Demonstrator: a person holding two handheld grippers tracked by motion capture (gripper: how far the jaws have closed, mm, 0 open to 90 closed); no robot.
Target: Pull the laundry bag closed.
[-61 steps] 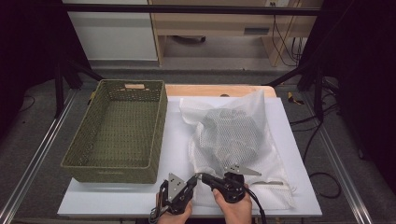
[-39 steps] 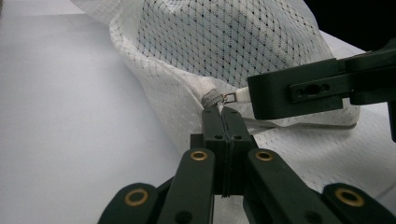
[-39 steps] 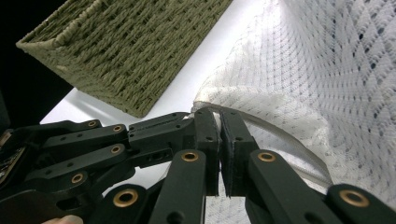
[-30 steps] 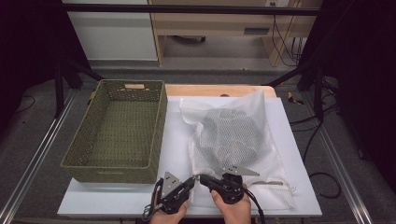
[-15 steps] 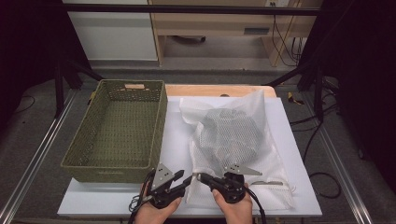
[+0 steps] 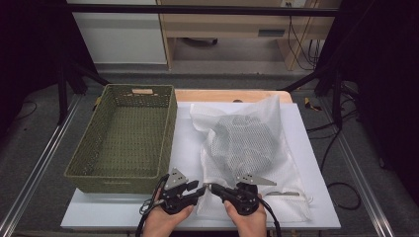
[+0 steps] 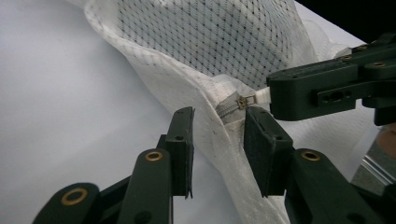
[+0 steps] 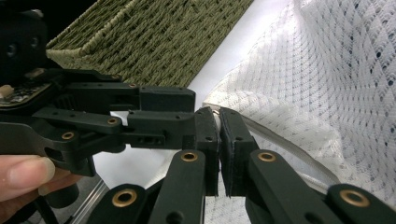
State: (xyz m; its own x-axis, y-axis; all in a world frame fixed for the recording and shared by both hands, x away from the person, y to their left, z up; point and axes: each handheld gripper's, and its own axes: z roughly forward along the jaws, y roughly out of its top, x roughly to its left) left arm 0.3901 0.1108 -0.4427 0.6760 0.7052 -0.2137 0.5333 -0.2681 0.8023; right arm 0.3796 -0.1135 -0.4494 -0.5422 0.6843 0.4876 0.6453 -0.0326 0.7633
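Beyond your table (image 6: 316, 148) you have grey floor (image 6: 29, 153), a wooden desk (image 6: 222, 24) with dangling cables (image 6: 296, 44), a white cabinet (image 6: 118, 34), and dark curtains (image 6: 385, 74) either side.

The left gripper (image 6: 201, 189) and right gripper (image 6: 213, 188) meet tip to tip at the near edge of the board (image 6: 296, 128). The mesh bag (image 6: 247, 148) lies on the board, extending beyond and to the right of both tips. The basket (image 6: 123, 138) stands beyond the left gripper, left of the bag. The zipper pull (image 7: 246, 100) sits between the two grippers.
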